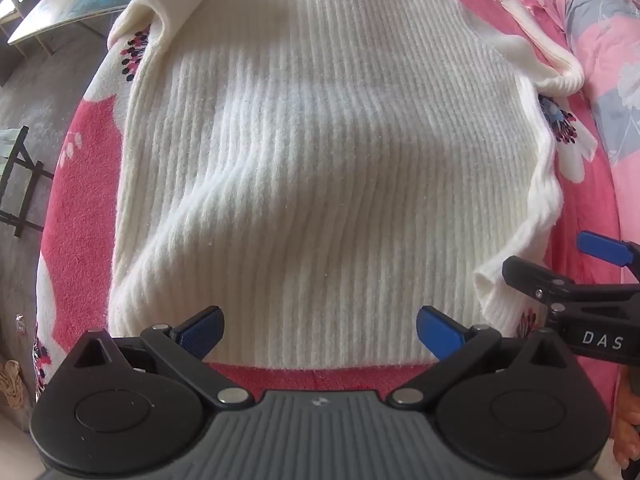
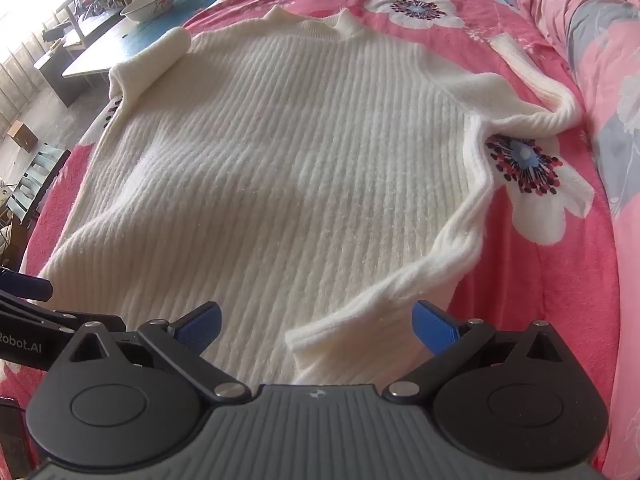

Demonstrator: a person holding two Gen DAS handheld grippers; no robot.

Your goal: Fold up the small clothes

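Observation:
A white ribbed knit sweater (image 1: 320, 160) lies flat on a pink flowered blanket (image 1: 76, 240), collar at the far end; it also shows in the right wrist view (image 2: 280, 184). Its right sleeve (image 2: 460, 232) trails along the body's right side, cuff near the hem. Its left sleeve (image 2: 156, 56) is bunched at the far left. My left gripper (image 1: 320, 332) is open and empty over the hem. My right gripper (image 2: 316, 326) is open and empty over the hem's right part by the sleeve cuff; it also shows in the left wrist view (image 1: 560, 262).
The bed's left edge drops to a grey floor (image 1: 24, 92). A blue-topped table (image 2: 120, 36) with a bowl (image 2: 150, 2) stands at the far left. A pink and grey quilt (image 2: 600, 60) is piled along the right.

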